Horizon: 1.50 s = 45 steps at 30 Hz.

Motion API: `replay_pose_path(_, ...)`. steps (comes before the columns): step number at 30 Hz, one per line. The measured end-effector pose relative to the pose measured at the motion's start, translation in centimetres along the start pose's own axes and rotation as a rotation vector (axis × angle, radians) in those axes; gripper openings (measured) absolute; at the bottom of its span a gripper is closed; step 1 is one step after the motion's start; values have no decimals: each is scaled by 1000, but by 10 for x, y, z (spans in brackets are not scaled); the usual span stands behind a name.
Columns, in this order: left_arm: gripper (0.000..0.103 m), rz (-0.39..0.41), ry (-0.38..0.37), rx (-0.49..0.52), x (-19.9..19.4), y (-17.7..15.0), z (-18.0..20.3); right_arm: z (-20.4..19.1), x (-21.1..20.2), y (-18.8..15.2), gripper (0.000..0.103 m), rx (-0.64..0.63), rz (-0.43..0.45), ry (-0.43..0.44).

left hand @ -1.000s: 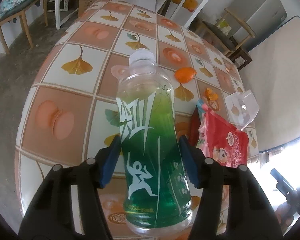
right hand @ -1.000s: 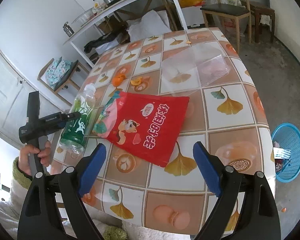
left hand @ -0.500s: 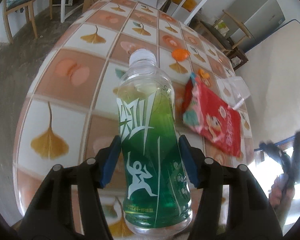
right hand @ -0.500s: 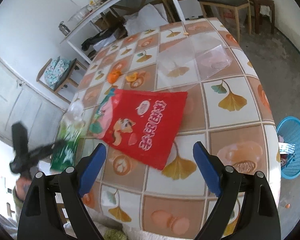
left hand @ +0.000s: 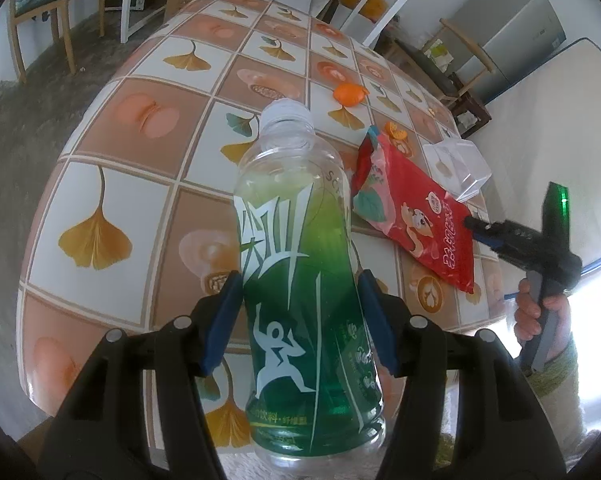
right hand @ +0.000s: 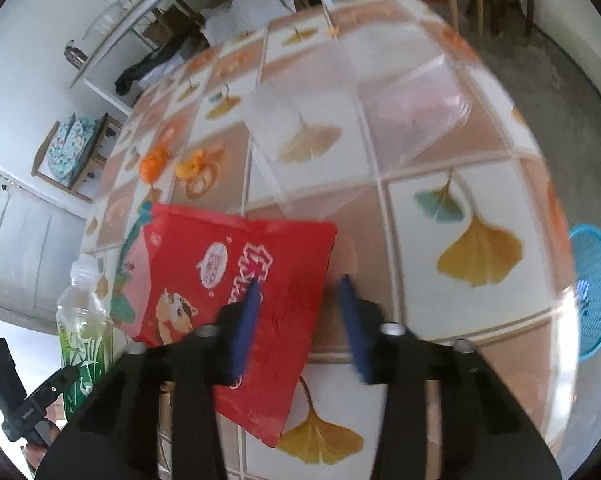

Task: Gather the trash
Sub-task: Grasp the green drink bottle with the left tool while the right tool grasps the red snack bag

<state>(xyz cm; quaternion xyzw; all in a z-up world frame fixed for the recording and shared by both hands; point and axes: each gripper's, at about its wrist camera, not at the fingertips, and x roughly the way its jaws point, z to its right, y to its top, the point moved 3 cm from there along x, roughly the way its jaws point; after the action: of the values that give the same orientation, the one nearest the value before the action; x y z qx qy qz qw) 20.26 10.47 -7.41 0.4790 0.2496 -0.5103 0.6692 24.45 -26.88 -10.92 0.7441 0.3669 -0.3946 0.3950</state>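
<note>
A clear bottle with a green label is held upright above the table's near edge, with my left gripper shut on its lower body. The bottle also shows at the left edge of the right wrist view. A red snack bag lies flat on the tiled tablecloth. My right gripper is low over the bag's right corner and its jaws are closing. One pad is above the bag, the other beside its edge, and neither presses on it. In the left wrist view that gripper points at the bag.
A clear plastic container lies beyond the bag, and orange peels lie farther back. A blue basket stands on the floor to the right of the table. Chairs and a white shelf surround the table's far end.
My right gripper has dropped toward the red bag and its jaws have narrowed from wide open. The left gripper drifted sideways at first, still holding the bottle.
</note>
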Motion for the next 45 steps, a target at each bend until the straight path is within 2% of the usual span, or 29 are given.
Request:
replay_pose_path(2, 56, -1, -2, -4, -1, 0, -1, -4, 3, -4, 11, -12, -14, -8)
replay_pose_path(6, 56, -2, -3, -11, -1, 0, -3, -9, -1, -22, 6, -23, -25, -2)
replay_pose_path(14, 56, 4, -8, -14, -2, -1, -4, -3, -30, -74, 5, 62, -51, 85)
replay_pose_path(18, 56, 11, -5, -7, -2, -2, -3, -5, -40, -106, 5, 93, -86, 158)
replay_pose_path(21, 56, 17, 2, 4, -1, -2, -1, -19, -44, -132, 7, 56, -167, 266)
replay_pose_path(23, 57, 20, 6, 9, -1, -2, 0, -32, -44, -145, 10, -24, -239, 282)
replay_pose_path(24, 57, 21, 8, 12, -1, -2, 0, -39, -47, -151, 20, -89, -269, 265)
replay_pose_path(25, 57, 22, 8, 13, -2, -3, 1, -41, -50, -152, 39, -123, -280, 255)
replay_pose_path(27, 57, 24, 7, 11, -2, -3, 1, -45, -63, -154, 50, -205, -274, 230)
replay_pose_path(29, 57, 27, 9, 13, -2, -3, 1, -45, -73, -147, 50, -227, -246, 231)
replay_pose_path(32, 57, 31, 15, 19, -2, -3, 1, -38, -77, -124, 52, -155, -183, 253)
replay_pose_path(34, 57, 39, 22, 23, -3, -2, 2, -32, -66, -107, 52, -91, -160, 226)
replay_pose_path(36, 57, 47, 25, 29, -3, -2, 3, -29, -48, -94, 52, -42, -166, 199)
replay_pose_path(38, 57, 50, 20, 24, -2, -2, 2, -34, -28, -89, 52, -20, -190, 208)
replay_pose_path(41, 57, 29, 12, 14, 4, -6, 4, -47, -11, -87, 52, -37, -223, 218)
replay_pose_path(45, 57, 50, 35, 34, 6, -10, 9, -66, 1, -86, 52, -59, -240, 247)
